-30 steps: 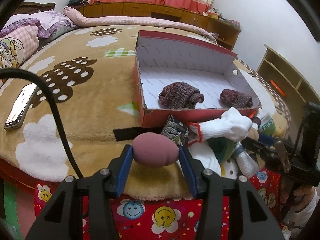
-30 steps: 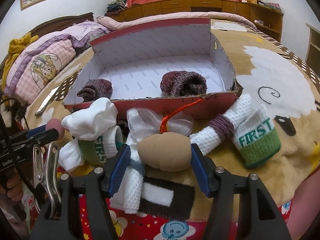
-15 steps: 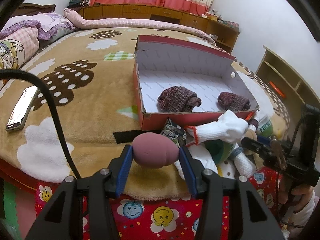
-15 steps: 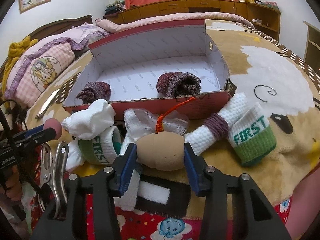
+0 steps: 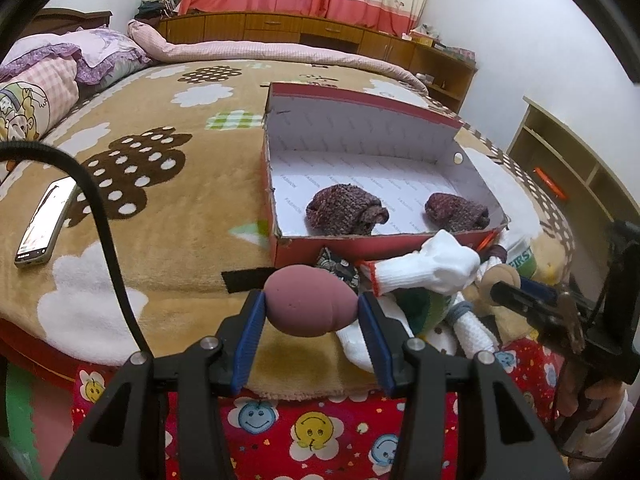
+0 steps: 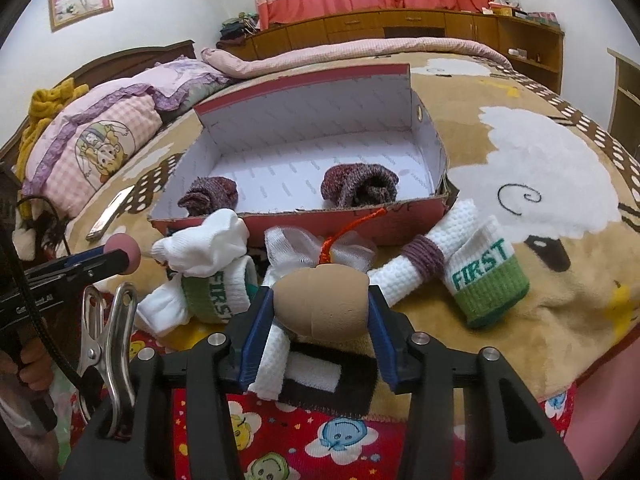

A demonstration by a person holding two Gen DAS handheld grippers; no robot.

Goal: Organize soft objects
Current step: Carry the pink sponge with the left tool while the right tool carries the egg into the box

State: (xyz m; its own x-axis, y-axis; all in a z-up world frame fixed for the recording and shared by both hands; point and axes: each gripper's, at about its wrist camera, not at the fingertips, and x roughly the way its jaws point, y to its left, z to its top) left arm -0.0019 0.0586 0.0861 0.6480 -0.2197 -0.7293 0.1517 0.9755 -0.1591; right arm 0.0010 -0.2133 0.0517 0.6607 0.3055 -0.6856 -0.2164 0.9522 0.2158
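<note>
Left gripper (image 5: 312, 312) clamped on mauve sponge (image 5: 311, 306); right gripper (image 6: 320, 311) clamped on tan sponge (image 6: 322, 305). Beyond, white socks (image 6: 436, 254) piled on blanket (image 5: 168, 216), touching red box (image 6: 316, 222). 2 maroon rolls (image 5: 346, 210) inside box.

"FIRST" in green letters on the white sock cuff (image 6: 485, 268), and again, sideways, on the second sock (image 6: 218, 294). "FASHION" repeats faintly across the box lining (image 5: 296, 192).
</note>
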